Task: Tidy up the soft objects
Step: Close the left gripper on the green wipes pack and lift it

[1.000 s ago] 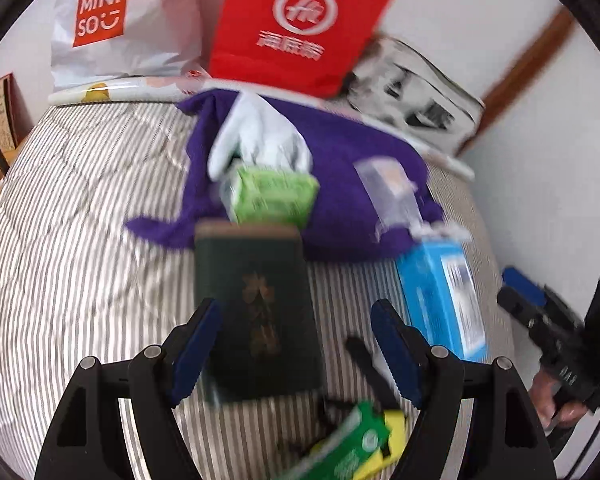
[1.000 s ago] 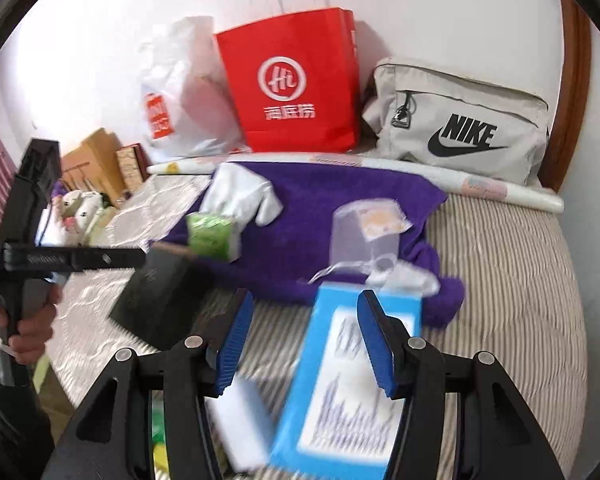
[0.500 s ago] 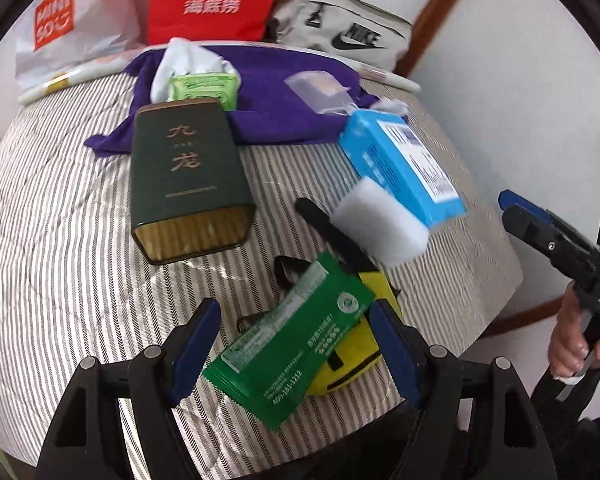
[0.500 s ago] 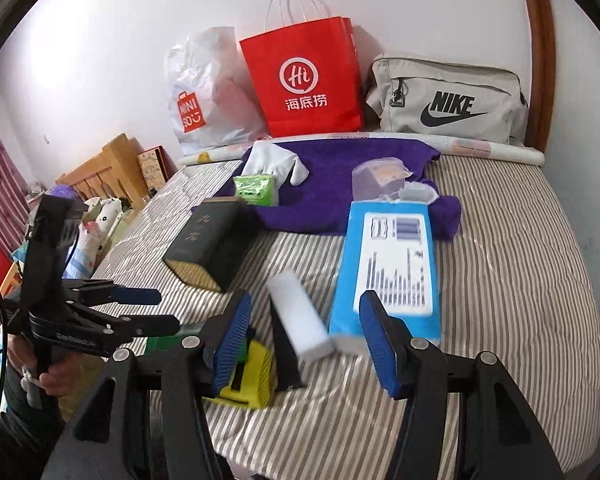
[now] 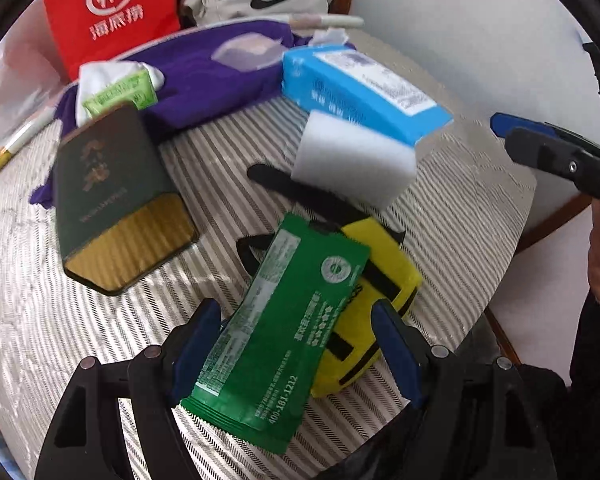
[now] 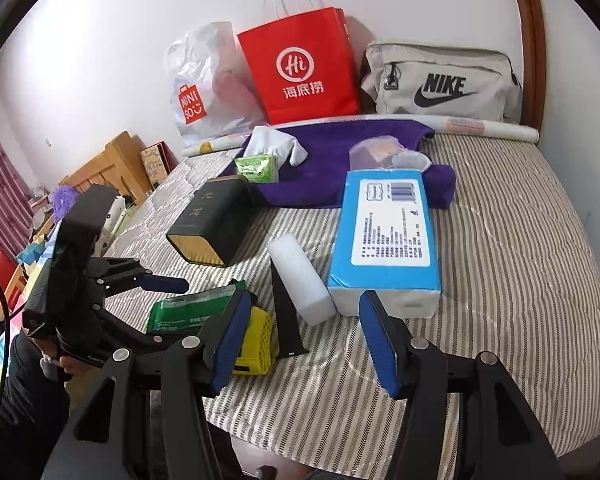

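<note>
Only right wrist view shows Miniso bag (image 6: 204,88) whole.

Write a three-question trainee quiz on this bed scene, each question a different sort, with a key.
1. True or false: the green packet lies partly on the yellow pouch.
2. Multiple choice: the white foam block lies beside which item? A) the blue tissue pack B) the red paper bag C) the Nike bag
3. Fill in: the white glove rests on the ____ cloth.

Key: 1 true; 2 A; 3 purple.
</note>
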